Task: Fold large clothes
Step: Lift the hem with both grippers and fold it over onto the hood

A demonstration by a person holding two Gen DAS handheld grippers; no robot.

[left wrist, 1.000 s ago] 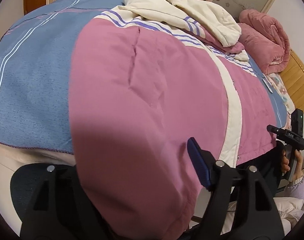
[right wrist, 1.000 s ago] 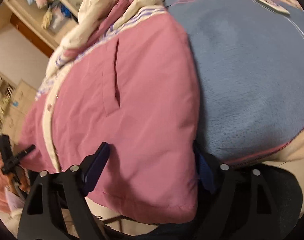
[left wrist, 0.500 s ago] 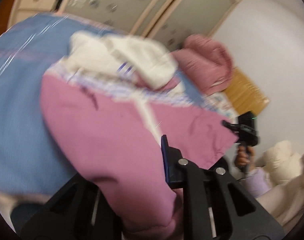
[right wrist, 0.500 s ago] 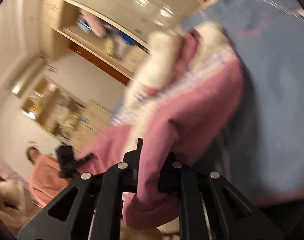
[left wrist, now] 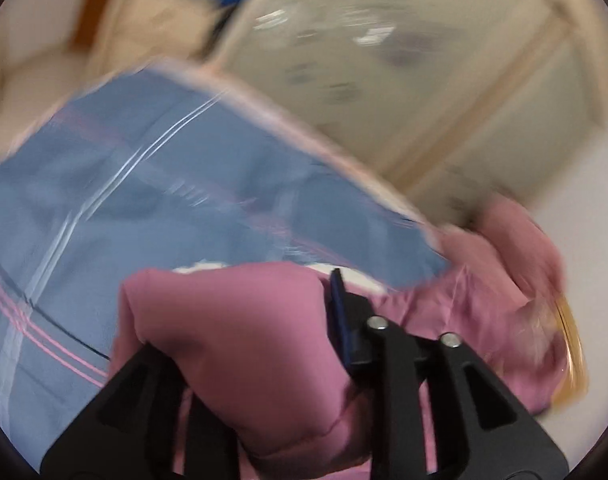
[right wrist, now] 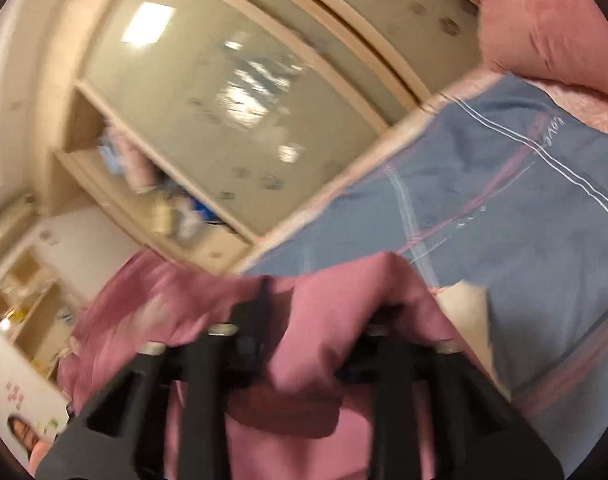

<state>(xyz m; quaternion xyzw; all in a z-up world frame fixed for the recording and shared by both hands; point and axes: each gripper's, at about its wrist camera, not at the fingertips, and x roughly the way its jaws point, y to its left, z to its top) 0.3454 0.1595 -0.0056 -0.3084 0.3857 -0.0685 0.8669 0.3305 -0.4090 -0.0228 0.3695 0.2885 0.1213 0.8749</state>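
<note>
over the blue bedspread (left wrist: 116,208), both hand-held grippers carry a bunched edge of the pink jacket (left wrist: 232,344), lifted clear of the bed, and both views are smeared with blur. the left gripper (left wrist: 240,320) has a thick roll of the pink fabric filling the space between its fingers; the blue-padded finger (left wrist: 340,320) lies against the cloth, the other one is buried under it, and the jaws are easing apart with the fabric between them, so it looks gripped. the right gripper (right wrist: 316,320) likewise has a fold of jacket draped between and over its fingers, its jaws opening wider around the cloth; whether the pads press on it i cannot tell. behind the bed stands a wardrobe with pale sliding doors (right wrist: 232,92), and a rolled pink quilt (right wrist: 544,28) lies at the bed's far end.
</note>
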